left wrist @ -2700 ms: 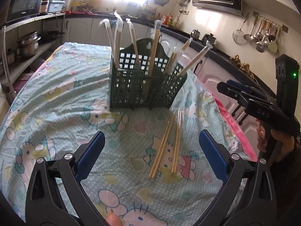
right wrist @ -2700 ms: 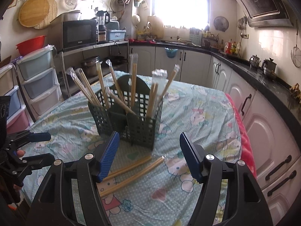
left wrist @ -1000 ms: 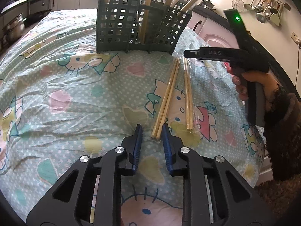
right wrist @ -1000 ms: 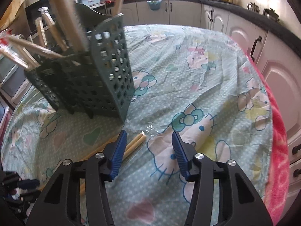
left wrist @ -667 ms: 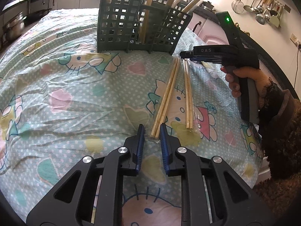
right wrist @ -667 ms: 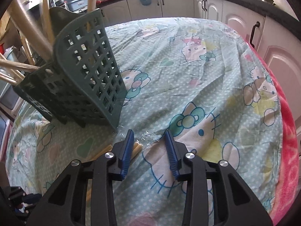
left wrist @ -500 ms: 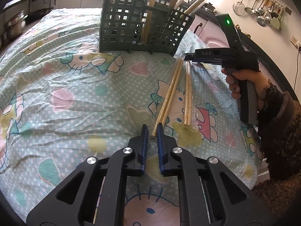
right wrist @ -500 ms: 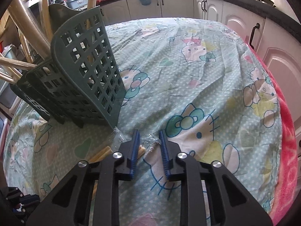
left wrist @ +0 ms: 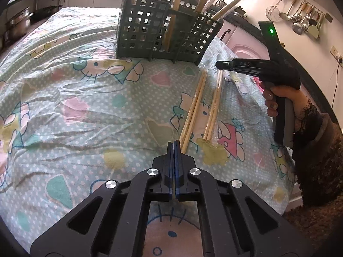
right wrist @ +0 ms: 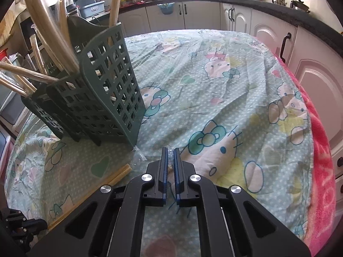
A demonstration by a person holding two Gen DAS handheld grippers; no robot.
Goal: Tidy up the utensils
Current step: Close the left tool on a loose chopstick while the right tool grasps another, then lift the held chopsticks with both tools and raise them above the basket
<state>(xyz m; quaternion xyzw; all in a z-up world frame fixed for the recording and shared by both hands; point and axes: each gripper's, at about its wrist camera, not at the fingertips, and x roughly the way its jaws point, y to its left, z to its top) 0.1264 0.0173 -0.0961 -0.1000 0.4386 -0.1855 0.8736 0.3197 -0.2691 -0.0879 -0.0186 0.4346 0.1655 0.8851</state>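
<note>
Two wrapped pairs of chopsticks lie side by side on the Hello Kitty cloth: a left pair [left wrist: 194, 109] and a right pair [left wrist: 214, 105]. My left gripper [left wrist: 173, 144] is shut at the near end of the left pair, apparently pinching its wrapper. My right gripper [right wrist: 169, 153] is shut on the far end of the right pair [right wrist: 170, 167], beside the green utensil basket [right wrist: 103, 98]. The basket [left wrist: 165, 30] holds several wrapped chopstick pairs upright. The right gripper also shows in the left wrist view [left wrist: 218, 64]. The left pair shows in the right wrist view [right wrist: 103, 184].
The table's right edge with a pink towel [right wrist: 321, 150] runs close to white cabinets [right wrist: 310, 64]. Hanging ladles [left wrist: 300, 19] and a counter lie beyond. Open cloth stretches left of the chopsticks [left wrist: 64, 98].
Both grippers have come down from above the table and closed from wide open: the left at the near end of the left pair, the right on the far end of the right pair.
</note>
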